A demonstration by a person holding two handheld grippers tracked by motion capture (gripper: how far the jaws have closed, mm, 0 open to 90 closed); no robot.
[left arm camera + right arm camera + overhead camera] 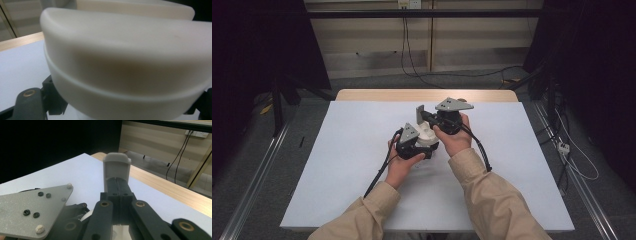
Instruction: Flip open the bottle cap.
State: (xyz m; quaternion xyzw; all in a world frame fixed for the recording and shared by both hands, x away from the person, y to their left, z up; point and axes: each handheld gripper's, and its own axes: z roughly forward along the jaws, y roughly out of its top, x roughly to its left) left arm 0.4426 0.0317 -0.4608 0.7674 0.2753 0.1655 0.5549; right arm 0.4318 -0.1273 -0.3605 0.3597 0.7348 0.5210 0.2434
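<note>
A cream-white rounded container (pixel 130 65) looms close in the left gripper view, and my left gripper (pixel 125 106) is shut on its lower part, black fingers (pixel 51 96) pressing its sides. In the high view that container (pixel 428 135) sits mid-table between both hands, with the left gripper (pixel 422 146) at its near left. My right gripper (pixel 116 185) is shut on a flat pale grey piece (pixel 116 166) that stands upright above its jaws. In the high view this right gripper (pixel 428 118) holds the grey piece (pixel 419 111) just behind the container.
The table has a white cover (pixel 337 165) and a wooden far edge (pixel 377 95). The left gripper's grey plate (pixel 32 212) sits close beside the right jaws. Cables (pixel 379 172) trail from both grippers toward the person. Dark drapes and floor rails flank the table.
</note>
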